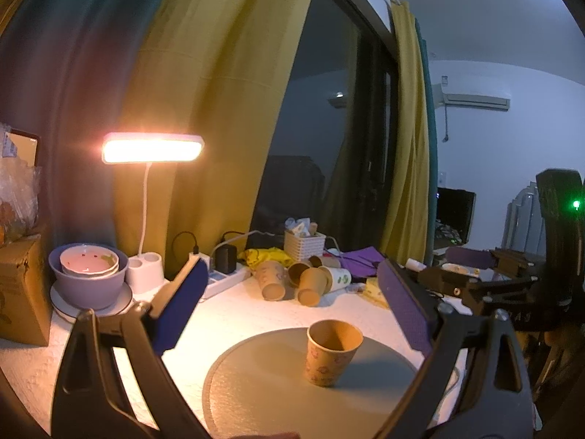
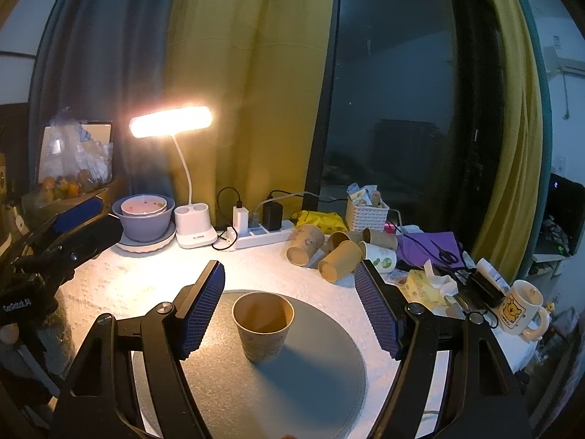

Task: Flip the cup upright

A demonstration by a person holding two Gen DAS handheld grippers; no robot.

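A brown paper cup (image 1: 332, 353) stands upright, mouth up, on a round grey mat (image 1: 263, 391). It also shows in the right wrist view (image 2: 263, 325) on the same mat (image 2: 310, 384). My left gripper (image 1: 292, 303) is open and empty, held above and behind the cup. My right gripper (image 2: 289, 307) is open and empty, its blue pads on either side of the cup without touching it. The right gripper also appears at the right edge of the left wrist view (image 1: 486, 278), and the left gripper at the left edge of the right wrist view (image 2: 69, 226).
Several paper cups (image 2: 329, 252) lie on their sides behind the mat. A lit desk lamp (image 2: 190, 226), stacked bowls (image 2: 144, 219), a power strip (image 2: 256, 236), a white basket (image 2: 367, 214) and a bear mug (image 2: 519, 307) crowd the white table (image 2: 128, 285).
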